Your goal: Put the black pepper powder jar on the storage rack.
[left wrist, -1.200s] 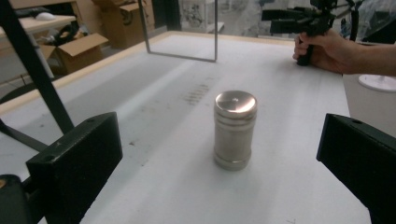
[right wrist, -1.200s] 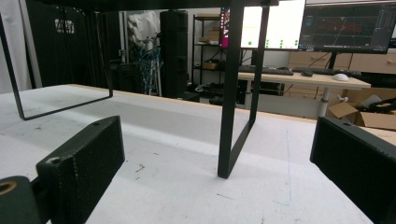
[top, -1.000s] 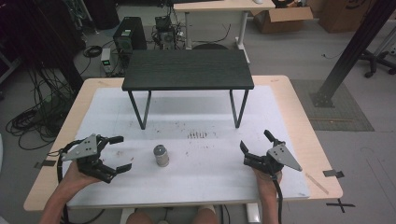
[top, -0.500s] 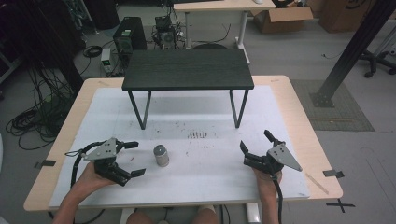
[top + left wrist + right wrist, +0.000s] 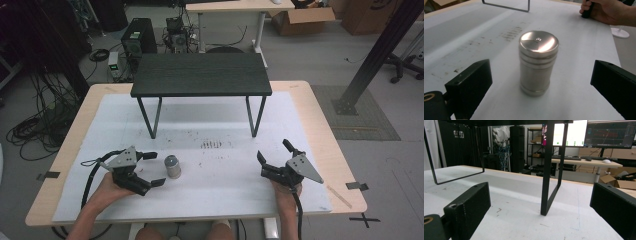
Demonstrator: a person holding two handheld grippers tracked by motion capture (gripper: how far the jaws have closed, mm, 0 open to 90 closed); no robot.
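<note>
A small brushed-metal cylinder (image 5: 173, 166) stands upright on the white mat (image 5: 220, 200), left of centre. My left gripper (image 5: 156, 169) is open just left of it, its two jaws pointing at it without touching. In the left gripper view the cylinder (image 5: 538, 62) stands a little ahead of the two black fingers (image 5: 469, 85), centred in the wide gap. My right gripper (image 5: 272, 150) rests open at the right of the mat, holding nothing. In the right gripper view its fingers (image 5: 466, 205) point toward a leg (image 5: 547, 170) of the black table.
A low black table (image 5: 200, 75) on thin metal legs stands at the back of the mat. Dark specks (image 5: 211, 145) mark the mat near its middle. The other hand (image 5: 609, 11) shows far off in the left gripper view.
My left gripper has moved right across the mat until its jaws are close to the cylinder. The right gripper and the cylinder have stayed put.
</note>
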